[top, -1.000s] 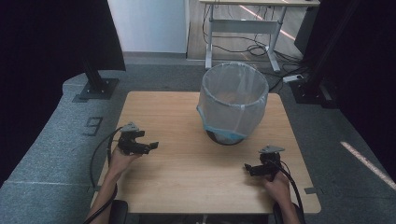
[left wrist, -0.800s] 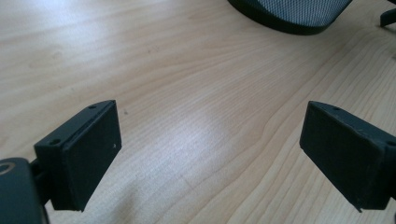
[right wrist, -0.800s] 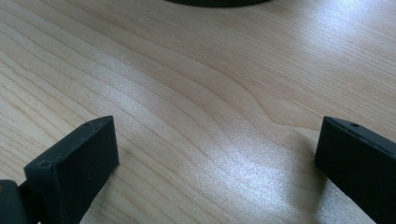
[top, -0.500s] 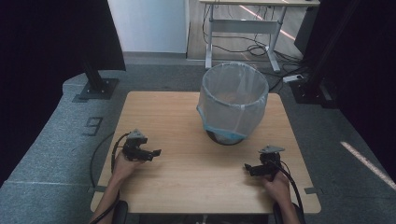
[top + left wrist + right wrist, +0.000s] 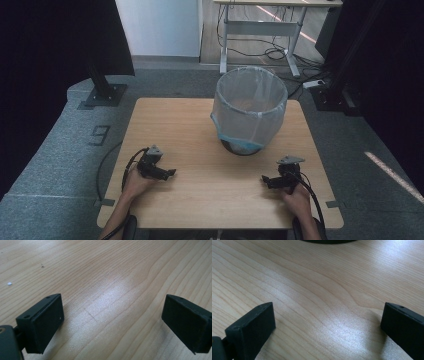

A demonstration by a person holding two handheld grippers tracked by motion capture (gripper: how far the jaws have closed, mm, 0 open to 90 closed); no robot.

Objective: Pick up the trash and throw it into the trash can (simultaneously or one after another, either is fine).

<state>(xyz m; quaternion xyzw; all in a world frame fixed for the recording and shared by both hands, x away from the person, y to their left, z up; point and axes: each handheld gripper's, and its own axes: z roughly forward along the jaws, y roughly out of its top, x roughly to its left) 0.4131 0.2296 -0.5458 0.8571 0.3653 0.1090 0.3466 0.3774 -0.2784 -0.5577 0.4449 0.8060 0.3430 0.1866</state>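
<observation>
Bin (image 5: 250,112) dark, lined with translucent bag, upright; left gripper (image 5: 170,173), right gripper (image 5: 265,180) gaping, empty.

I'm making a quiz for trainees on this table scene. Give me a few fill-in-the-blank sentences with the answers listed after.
1. The bin on the table is lined with a plastic ____.
2. The left gripper has its jaws ____, with nothing between them.
3. The right gripper looks down at bare ____ tabletop.
4. In the high view the bin stands nearer the ____ gripper.

Answers: bag; open; wooden; right
</observation>
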